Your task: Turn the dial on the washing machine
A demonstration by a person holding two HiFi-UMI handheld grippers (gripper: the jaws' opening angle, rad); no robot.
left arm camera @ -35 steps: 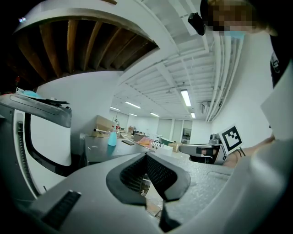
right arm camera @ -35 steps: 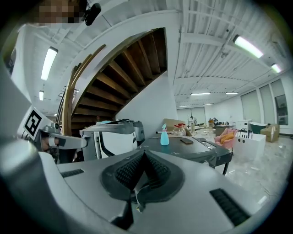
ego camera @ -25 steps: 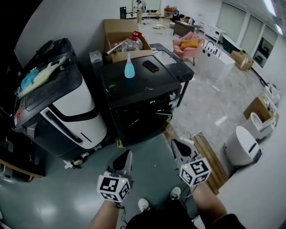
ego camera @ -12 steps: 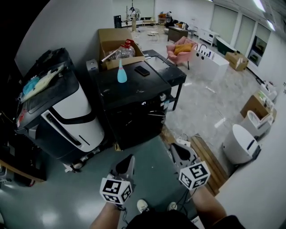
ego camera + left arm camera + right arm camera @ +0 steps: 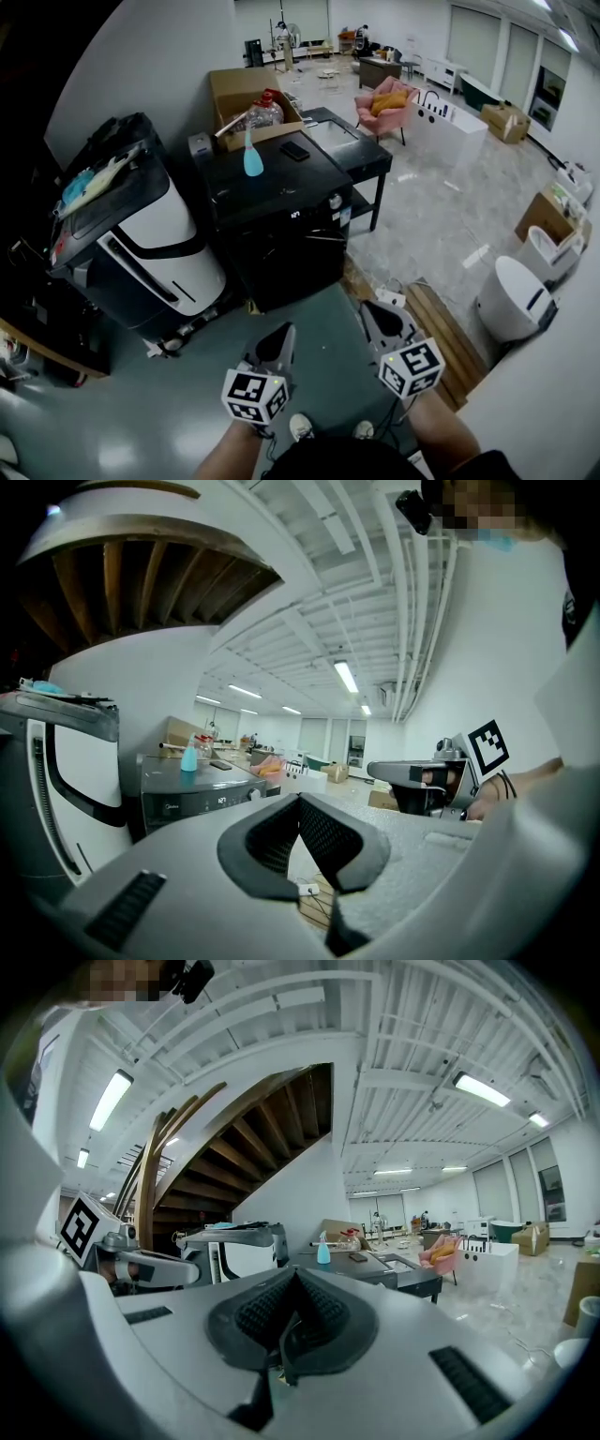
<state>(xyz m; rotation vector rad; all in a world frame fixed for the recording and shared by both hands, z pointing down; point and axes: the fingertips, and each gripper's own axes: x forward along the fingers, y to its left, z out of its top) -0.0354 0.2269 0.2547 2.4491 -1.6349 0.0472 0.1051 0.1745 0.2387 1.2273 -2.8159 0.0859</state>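
Bright, even light falls from long ceiling tubes overhead, and the white walls spread it round. The glossy floor throws back pale glare patches. The corner under the wooden stairs sits in deep shadow, and the black washing machine shows little detail on its front. Straight lines bow strongly, and the frame corners go black. The left tool and right tool look soft up close, while the room beyond is sharper.
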